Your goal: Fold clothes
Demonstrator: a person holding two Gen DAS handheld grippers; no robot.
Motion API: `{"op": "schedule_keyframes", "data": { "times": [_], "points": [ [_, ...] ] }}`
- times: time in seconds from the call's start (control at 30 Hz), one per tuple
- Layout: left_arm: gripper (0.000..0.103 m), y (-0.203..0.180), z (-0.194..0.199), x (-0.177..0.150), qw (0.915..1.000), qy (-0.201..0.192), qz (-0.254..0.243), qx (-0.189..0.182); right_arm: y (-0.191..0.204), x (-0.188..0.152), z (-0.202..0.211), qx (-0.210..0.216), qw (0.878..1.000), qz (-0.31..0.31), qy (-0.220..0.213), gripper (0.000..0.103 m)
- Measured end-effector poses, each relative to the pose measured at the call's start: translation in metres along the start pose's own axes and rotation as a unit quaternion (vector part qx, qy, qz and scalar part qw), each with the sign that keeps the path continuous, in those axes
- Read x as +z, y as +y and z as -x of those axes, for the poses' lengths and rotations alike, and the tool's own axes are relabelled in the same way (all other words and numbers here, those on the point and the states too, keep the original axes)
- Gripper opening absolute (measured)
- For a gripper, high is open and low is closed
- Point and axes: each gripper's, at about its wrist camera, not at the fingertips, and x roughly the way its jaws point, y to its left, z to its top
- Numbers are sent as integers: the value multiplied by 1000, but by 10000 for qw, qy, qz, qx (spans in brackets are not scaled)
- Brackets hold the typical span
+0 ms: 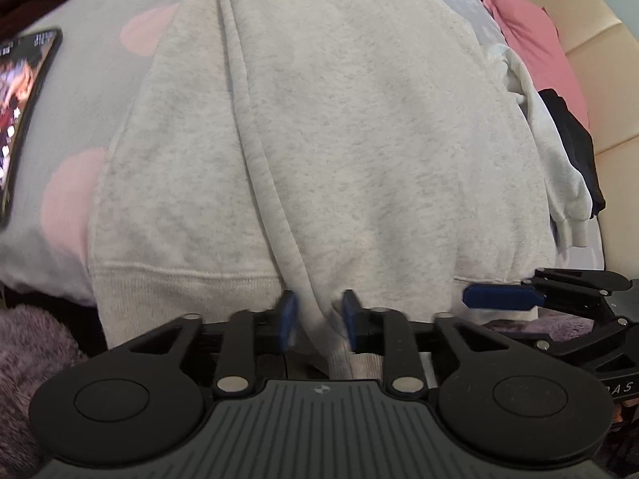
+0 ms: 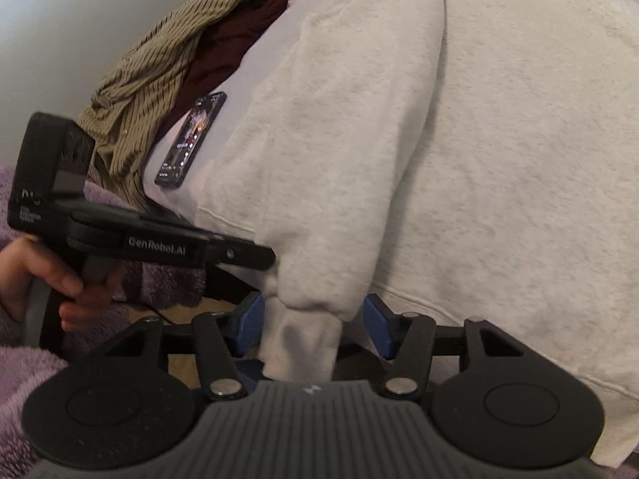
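A pale grey sweatshirt (image 1: 359, 119) lies spread on a light bedsheet with pink dots (image 1: 80, 92). One sleeve (image 1: 263, 183) is folded down over the body to the ribbed hem. My left gripper (image 1: 319, 315) is shut on this sleeve just above its cuff. In the right wrist view the same sleeve (image 2: 399, 139) ends in a cuff (image 2: 303, 343) that hangs between the spread fingers of my right gripper (image 2: 315, 323), which is open. The left gripper (image 2: 267, 257), held by a hand (image 2: 48, 275), touches the sleeve from the left. The other sleeve (image 1: 559, 183) lies at the right.
A lit phone (image 2: 191, 139) lies on the sheet left of the sweatshirt. Beyond it are an olive striped garment (image 2: 151, 64) and a maroon one (image 2: 231, 40). Pink cloth (image 1: 531, 40) and a black garment (image 1: 575, 139) sit at the right by cream upholstery (image 1: 599, 60). A purple fluffy blanket (image 1: 32, 351) hangs below the bed edge.
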Motion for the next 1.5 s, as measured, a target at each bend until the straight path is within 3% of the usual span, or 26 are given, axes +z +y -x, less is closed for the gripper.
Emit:
{"op": "schedule_keyframes", "data": {
  "times": [0.07,0.3,0.33,0.37,0.47,0.5,0.63,0.83,1.1,1.33,1.5],
  "points": [
    [39,0,-5,-1,10000,61,33,-28,0,3,-4,-25,10000,11,43,59],
    [42,-3,-22,4,9997,129,170,-96,-17,3,-30,-40,9982,-303,522,55],
    [34,-4,-21,4,9998,125,128,-67,-19,3,-33,-15,9978,-340,570,46],
    [22,-5,-21,4,9999,120,80,-27,-20,2,-35,9,9975,-353,616,27],
    [6,-1,-19,4,9999,109,92,-45,-18,2,-37,95,9973,-322,647,21],
    [5,0,-17,4,9998,97,136,-86,-17,2,-36,170,9973,-316,641,20],
    [3,1,2,3,9995,-138,137,-264,-19,2,-23,490,9965,-405,543,17],
    [3,5,52,6,9958,-722,310,-478,-16,15,-2,1395,9866,-782,321,15],
    [3,12,120,2,9920,-1235,155,-208,16,35,3,2491,9651,-764,261,15],
    [3,47,94,1,9968,-657,302,347,39,29,-55,2129,9693,-730,986,15],
    [3,62,67,4,9975,-227,264,609,46,26,-82,1800,9747,-590,1183,15]
  ]
}}
